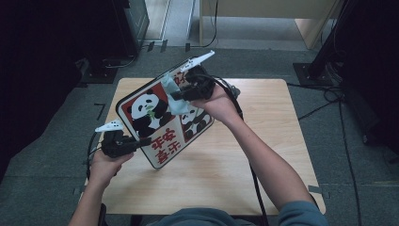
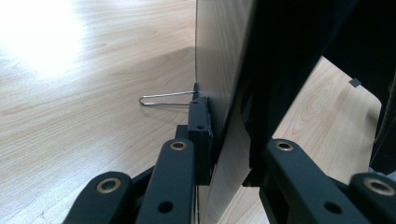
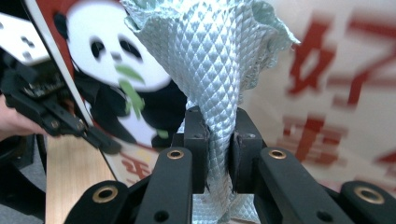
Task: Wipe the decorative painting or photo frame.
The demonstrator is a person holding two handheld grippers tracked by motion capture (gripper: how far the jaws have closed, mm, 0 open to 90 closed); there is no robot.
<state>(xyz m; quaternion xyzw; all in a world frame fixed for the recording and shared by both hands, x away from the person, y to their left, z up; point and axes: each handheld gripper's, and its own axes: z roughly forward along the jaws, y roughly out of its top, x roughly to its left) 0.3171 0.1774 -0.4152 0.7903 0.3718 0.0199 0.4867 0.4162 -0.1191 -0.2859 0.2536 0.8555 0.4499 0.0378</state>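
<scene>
Fingers [image 3: 198, 140] of right gripper [image 1: 181, 94] pinching pale quilted cloth [image 3: 210, 60] against tilted panda board [image 1: 160, 117], left gripper [image 1: 141, 141] clamped on board's lower edge above wooden table [image 1: 263, 141]; best wiped with even pressure, board braced steady.

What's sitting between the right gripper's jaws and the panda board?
A pale green cloth, pinched by the right gripper, hangs against the panda board; right gripper view shows it.

The cloth [image 3: 210, 70] runs off the right gripper view's top and bottom edges. Red characters on the board [image 3: 327, 93] behind it are blurred.
</scene>
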